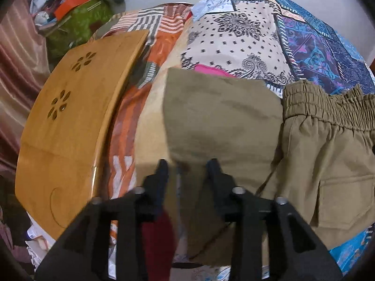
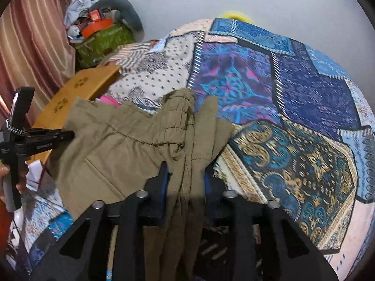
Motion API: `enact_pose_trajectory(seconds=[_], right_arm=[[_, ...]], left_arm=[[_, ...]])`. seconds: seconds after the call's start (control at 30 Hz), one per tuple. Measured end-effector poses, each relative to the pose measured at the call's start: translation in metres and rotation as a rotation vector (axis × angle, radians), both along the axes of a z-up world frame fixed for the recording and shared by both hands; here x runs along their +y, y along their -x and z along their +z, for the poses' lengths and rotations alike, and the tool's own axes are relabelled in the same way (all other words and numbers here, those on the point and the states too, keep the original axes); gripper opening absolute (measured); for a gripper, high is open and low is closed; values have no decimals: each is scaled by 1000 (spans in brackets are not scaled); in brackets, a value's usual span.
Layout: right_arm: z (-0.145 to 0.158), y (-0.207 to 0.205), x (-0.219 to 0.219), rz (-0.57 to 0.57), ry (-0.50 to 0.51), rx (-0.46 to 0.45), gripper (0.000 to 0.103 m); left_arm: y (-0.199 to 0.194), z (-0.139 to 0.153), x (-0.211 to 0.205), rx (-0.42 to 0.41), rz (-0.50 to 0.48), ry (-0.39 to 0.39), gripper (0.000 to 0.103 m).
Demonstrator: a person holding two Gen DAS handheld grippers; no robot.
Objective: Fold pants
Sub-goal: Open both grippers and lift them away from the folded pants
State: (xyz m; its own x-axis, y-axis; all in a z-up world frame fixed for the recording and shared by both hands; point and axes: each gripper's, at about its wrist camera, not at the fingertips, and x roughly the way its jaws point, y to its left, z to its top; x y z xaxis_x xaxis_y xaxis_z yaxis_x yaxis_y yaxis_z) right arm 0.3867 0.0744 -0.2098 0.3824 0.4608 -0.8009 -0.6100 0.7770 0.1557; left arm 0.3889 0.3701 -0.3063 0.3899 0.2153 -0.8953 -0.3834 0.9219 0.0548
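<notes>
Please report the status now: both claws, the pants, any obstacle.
Left claw and right claw both shut on khaki pants. Pants lifted over patchwork bedspread. Wooden lap table beside.

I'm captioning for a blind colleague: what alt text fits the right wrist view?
The right hand-held gripper pinches bunched olive pants above a patchwork bedspread. The left hand-held gripper grips the pants' far edge, beside a wooden lap desk.

A patchwork bedspread (image 2: 293, 98) is covering the bed. A wooden tray (image 1: 70, 121) with flower cutouts is lying beside it on an orange striped cloth (image 1: 164, 37). A green box (image 1: 79, 25) is sitting near the wall, with an orange case (image 1: 70, 4) resting on top. A pink curtain (image 2: 32, 46) is hanging at the left.
</notes>
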Motion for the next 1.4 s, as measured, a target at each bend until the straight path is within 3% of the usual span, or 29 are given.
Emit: enact_pose_trajectory(seconds=[0.17,0.4,0.6,0.7,0.93,1.1,1.27,1.33,1.4], right_arm=[[9,5,-14,-10,28,13,54],[65,28,-39,-37,-56,-44,55],[142,74,-61,-18,-166,-169,55],[184,103,-75,-13,-232,-241,55],[267,188,-105,25,-366,-425,55],[299,251,-120,52,-424,-558,55],[307,308,-131,59,-464,-657,55],[303,323,-136,56,-474,-671,55],[297,334,-139,57,-485,-666,55]], left_arm=[[18,19,-5,9,-5,-16,42],[55,93,-38,-90,-33,-46,42],[108,192,-88,-265,-84,-102,43],[148,247,-120,-391,-116,-121,47],[253,334,-187,-655,-191,-195,49],[327,361,-231,-796,-197,-274,49],[377,363,-250,-871,-163,-268,50],[389,359,-254,-883,-154,-272,59],[400,353,-258,-897,-145,-274,75]])
